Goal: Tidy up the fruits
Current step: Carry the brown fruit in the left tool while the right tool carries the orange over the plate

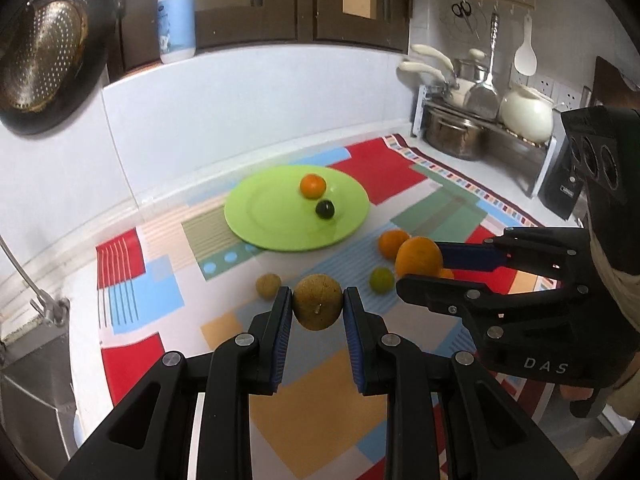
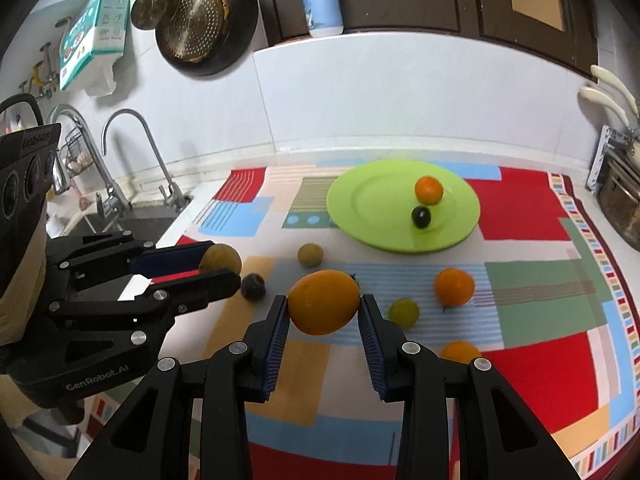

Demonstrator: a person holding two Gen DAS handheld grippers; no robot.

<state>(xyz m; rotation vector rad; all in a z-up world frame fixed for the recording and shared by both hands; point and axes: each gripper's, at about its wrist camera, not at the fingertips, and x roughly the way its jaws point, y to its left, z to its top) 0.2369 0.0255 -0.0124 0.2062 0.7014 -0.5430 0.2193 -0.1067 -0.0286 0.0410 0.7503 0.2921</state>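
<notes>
Left gripper (image 1: 318, 307) jaws clamp a brown fruit (image 1: 318, 304) — right gripper (image 2: 323, 307) jaws, an orange (image 2: 324, 302).

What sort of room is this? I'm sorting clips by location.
Most likely a home kitchen counter: a sink tap at one end, a rack of pots at the other, and a strainer hanging on the tiled wall. Fruit lies on a patterned mat.

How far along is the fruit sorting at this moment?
Done: a small orange and a dark round fruit lie on the green plate. In hand: the left gripper holds a brown fruit, the right gripper a large orange fruit, both lifted off the mat. Left: several fruits sit on the mat, including an orange one and a green one.
</notes>
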